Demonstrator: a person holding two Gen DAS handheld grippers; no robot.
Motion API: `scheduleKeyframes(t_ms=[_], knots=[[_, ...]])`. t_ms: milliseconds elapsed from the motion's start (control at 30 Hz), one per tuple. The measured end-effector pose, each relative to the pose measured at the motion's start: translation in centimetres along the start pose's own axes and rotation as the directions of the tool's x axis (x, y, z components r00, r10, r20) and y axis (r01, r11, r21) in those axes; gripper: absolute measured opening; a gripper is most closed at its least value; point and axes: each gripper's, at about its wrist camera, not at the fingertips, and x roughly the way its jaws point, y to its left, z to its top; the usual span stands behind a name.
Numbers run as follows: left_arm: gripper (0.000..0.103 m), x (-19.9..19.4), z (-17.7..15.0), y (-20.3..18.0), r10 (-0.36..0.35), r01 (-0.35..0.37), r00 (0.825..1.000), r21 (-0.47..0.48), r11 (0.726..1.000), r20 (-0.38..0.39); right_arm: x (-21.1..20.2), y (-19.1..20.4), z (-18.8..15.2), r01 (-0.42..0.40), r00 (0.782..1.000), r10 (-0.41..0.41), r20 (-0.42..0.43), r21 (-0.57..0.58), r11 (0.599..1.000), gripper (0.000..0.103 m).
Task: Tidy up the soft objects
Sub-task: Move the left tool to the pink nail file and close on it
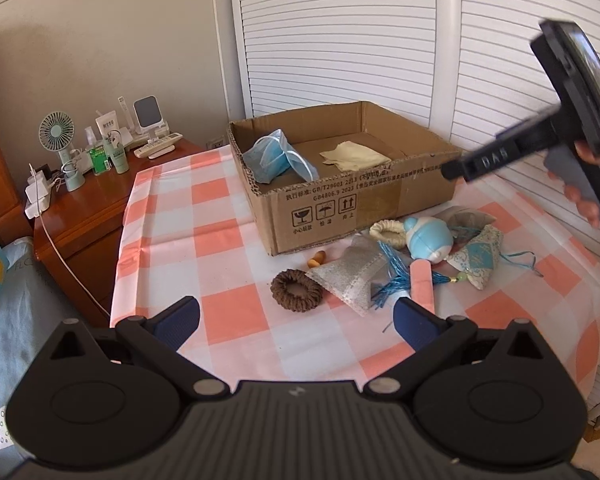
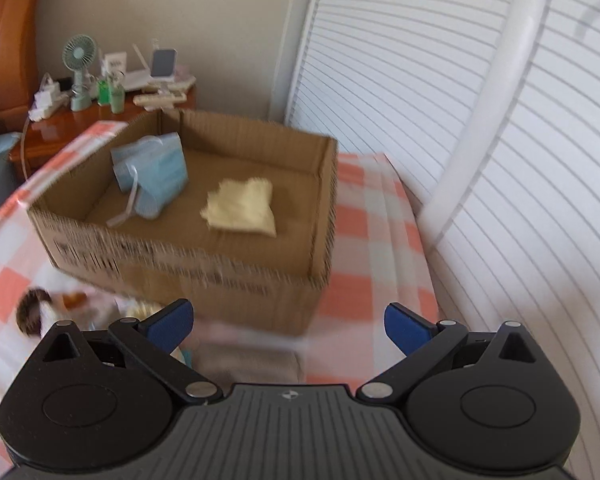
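Observation:
A cardboard box stands on the checked cloth, holding blue face masks and a pale yellow cloth. In front of it lie a brown scrunchie, a grey lace sachet, a blue-and-white plush toy, a cream scrunchie, a patterned sachet and blue tassels. My left gripper is open above the cloth, short of the scrunchie and sachet. My right gripper is open and empty, above the box's near wall.
A wooden nightstand at the left carries a small fan, bottles and a power strip. White louvred doors stand behind the table. A person's hand holds the right gripper at the right edge. Bedding lies at the lower left.

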Motion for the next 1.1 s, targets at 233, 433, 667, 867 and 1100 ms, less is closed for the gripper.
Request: scheduleKeyframes(t_ms=[233, 433, 667, 867, 1100], knots=[[0.102, 0.0, -0.8, -0.9, -0.032, 0.032, 0.999, 0.013, 0.999, 0.001, 0.6, -0.7, -4.7, 0.028, 0.996, -0.016, -0.088, 0.133, 0.991, 0.103], [0.102, 0.3, -0.9, -1.6, -0.061, 0.061, 0.998, 0.023, 0.998, 0.004, 1.6, -0.5, -5.7, 0.036, 0.995, -0.018, -0.101, 0.179, 0.983, 0.103], [0.102, 1.7, -0.9, -2.8, -0.106, 0.107, 0.994, 0.044, 0.993, -0.028, 1.6, -0.8, -6.5, 0.029, 0.996, -0.013, -0.088, 0.189, 0.982, 0.103], [0.102, 3.9, -0.8, -4.4, -0.138, 0.142, 0.988, 0.056, 0.988, -0.071, 1.9, -1.0, -7.4, 0.003, 0.996, 0.013, -0.089, 0.18, 0.984, 0.103], [0.087, 6.1, -0.3, -5.8, -0.172, 0.176, 0.979, 0.028, 0.984, -0.11, 1.5, -1.8, -8.1, -0.035, 0.997, 0.047, -0.058, 0.181, 0.983, 0.103]])
